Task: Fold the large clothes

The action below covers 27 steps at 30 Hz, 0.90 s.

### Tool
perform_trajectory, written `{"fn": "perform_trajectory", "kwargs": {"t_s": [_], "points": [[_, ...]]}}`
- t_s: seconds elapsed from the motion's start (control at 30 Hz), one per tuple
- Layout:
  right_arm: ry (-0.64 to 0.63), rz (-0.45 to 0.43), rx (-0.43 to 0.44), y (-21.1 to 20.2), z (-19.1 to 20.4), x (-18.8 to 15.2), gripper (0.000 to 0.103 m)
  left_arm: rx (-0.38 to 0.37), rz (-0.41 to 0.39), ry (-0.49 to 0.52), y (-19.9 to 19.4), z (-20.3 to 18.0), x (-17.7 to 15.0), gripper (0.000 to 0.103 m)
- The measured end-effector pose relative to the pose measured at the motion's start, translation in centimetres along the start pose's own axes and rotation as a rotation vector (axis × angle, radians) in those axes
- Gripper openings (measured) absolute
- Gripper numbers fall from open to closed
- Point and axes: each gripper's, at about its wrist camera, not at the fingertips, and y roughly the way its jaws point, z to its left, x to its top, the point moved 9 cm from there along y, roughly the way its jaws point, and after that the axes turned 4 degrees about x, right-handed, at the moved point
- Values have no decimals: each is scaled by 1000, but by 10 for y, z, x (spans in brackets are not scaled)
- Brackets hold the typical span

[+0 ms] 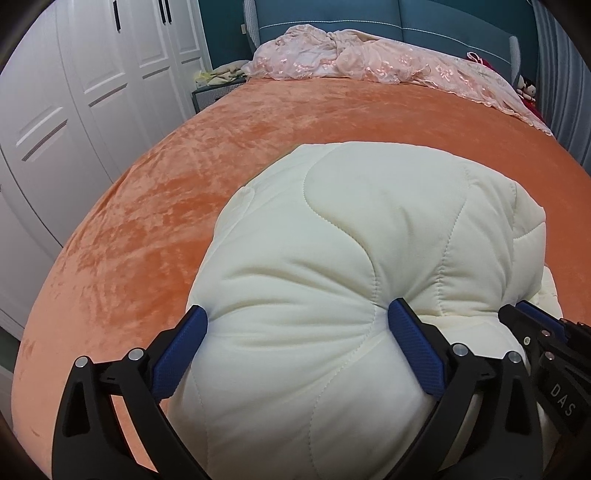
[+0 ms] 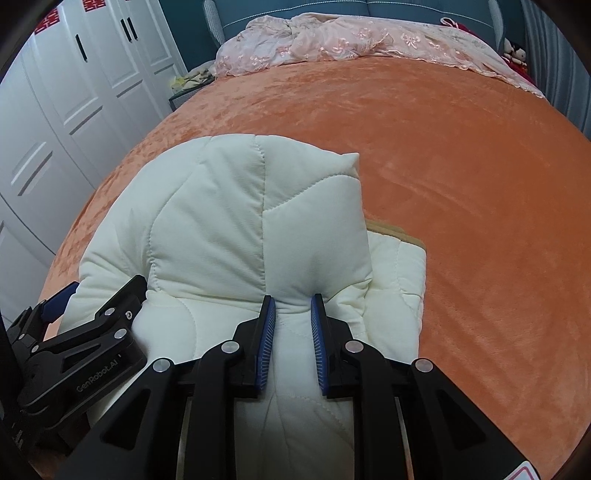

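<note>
A thick cream quilted garment (image 1: 351, 240) lies bunched and folded on the orange bedspread (image 1: 184, 166). My left gripper (image 1: 299, 319) has its jaws spread wide around a puffy fold of it, the blue pads pressing into the padding. My right gripper (image 2: 293, 304) is shut on a narrower pinch of the same garment (image 2: 240, 221). The two grippers sit side by side: the right one shows at the right edge of the left wrist view (image 1: 546, 332), the left one at the lower left of the right wrist view (image 2: 85, 332).
A pink lace cover (image 1: 369, 59) is heaped at the head of the bed against a blue headboard (image 1: 332, 18). White wardrobe doors (image 1: 74, 92) stand to the left. The orange bedspread (image 2: 461, 184) stretches beyond the garment.
</note>
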Motion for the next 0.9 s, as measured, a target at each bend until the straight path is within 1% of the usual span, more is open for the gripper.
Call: {"fn": "perform_trajectory", "kwargs": {"t_s": [0.23,0.33,0.37,0.43,0.5,0.53,0.6,0.7,0.83,0.9], "points": [[-19,-22,-18,-4,2,-2,17,2,-12,0,-3,1,-1,96],[-28,-1,-20,-16,4,2,20,-12,-11,5,-16,4,-2,96],[-22,5,-23,-26,5,3,24,-19,-14,9,-26,6,-1,96],[-2,-38,-15,-58,6,4,41,-35,-34,12,-49,10,-5,96],[-7,-93,-2,-91,8,0,49,-43,-59,27,-74,13,-13,96],[-17,-117,-4,-107,8,-5,54,-43,-70,32,-85,15,-18,96],[-41,-144,-14,-134,8,-20,58,-43,-87,31,-110,20,-33,96],[-61,-169,-28,-167,3,-46,66,-57,-116,-13,-144,28,-56,96],[-60,-198,-29,-202,-1,-84,70,-57,-139,-23,-178,28,-90,96],[-60,-189,-28,-212,-2,-104,70,-71,-121,-21,-190,24,-109,96]]}}
